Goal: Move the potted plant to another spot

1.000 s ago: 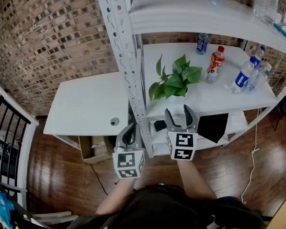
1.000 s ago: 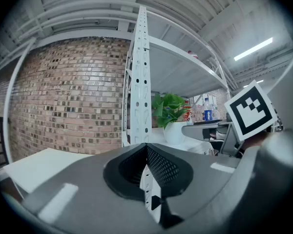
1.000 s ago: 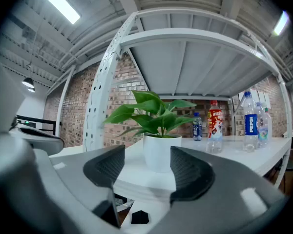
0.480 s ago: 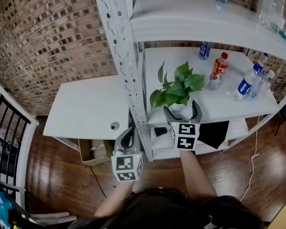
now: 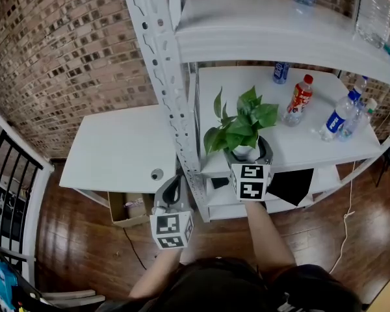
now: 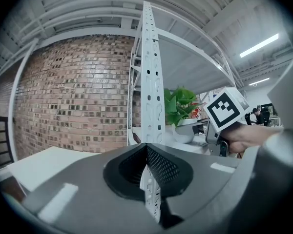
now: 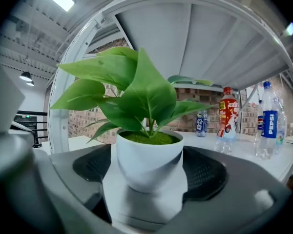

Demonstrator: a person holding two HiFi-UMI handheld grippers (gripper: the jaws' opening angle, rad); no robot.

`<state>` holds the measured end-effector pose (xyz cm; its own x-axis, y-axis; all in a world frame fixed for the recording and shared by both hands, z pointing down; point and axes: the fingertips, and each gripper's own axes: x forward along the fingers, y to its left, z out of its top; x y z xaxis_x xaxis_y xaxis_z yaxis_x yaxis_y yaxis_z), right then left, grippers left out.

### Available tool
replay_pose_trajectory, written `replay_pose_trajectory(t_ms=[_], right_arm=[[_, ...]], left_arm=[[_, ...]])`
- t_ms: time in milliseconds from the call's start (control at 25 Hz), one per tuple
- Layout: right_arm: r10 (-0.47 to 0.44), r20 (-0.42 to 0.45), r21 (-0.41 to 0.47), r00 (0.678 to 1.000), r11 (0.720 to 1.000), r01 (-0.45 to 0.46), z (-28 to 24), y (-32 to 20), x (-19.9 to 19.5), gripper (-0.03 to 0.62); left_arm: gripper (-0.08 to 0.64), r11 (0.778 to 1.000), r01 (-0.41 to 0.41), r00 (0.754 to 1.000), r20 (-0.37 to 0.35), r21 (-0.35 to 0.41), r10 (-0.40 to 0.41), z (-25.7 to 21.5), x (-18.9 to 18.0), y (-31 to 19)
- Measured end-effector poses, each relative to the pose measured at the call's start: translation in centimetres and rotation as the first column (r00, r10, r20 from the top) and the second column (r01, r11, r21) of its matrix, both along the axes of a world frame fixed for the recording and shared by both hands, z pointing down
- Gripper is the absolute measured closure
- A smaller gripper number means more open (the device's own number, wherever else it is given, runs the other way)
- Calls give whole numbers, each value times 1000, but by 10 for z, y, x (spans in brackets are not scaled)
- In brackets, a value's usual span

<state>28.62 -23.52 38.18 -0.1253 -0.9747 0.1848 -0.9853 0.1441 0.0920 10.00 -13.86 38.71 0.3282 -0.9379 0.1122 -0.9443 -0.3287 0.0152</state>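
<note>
The potted plant (image 5: 242, 123), green leaves in a small white pot (image 7: 149, 157), stands near the front edge of the middle shelf (image 5: 292, 135). My right gripper (image 5: 247, 153) is level with the pot, one jaw on each side. In the right gripper view (image 7: 149, 177) the jaws are closing, with the pot between the black pads and a thin gap still showing at the left. My left gripper (image 5: 174, 187) hangs lower left, in front of the rack post. In the left gripper view (image 6: 147, 165) its pads meet with nothing in them, and the plant (image 6: 179, 106) shows to the right.
A white perforated rack post (image 5: 172, 96) rises just left of the plant. A red bottle (image 5: 299, 99) and blue-labelled bottles (image 5: 338, 116) stand further right on the same shelf. A white table (image 5: 117, 148) sits left of the rack, with a cardboard box (image 5: 133, 208) below.
My right gripper has moved forward to the shelf with its jaws spread, and now they flank the pot. The left gripper has hardly moved.
</note>
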Motion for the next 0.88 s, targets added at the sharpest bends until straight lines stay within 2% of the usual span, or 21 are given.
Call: replay_pose_trajectory(t_ms=[160,240,360,560,880], right_arm=[[12,-6,-15,1000,1000,-12,3,-3,1,132],[12,-2,-15,1000,1000,-12,1,-3,0,161],[4,8,-13,1000,1000,-4,0,-2,-1,166],[6,4,20,1000,1000,-6,-3,4,2,170],[9,14,71,1000,997,-10,-14,42,0,173]], left_arm=[[544,1000,4,1000,-2,-4,-4,2,-1,0],[543,1000,7,1000,-4,-6,-7,3,-2,1],[543,1000,12,1000,-6,-9,-12,4,-4,1],[543,1000,10,1000,-4,-5,-10,3,-3,3],[545,1000,-6,1000,-2,-12,6,7,-1,14]])
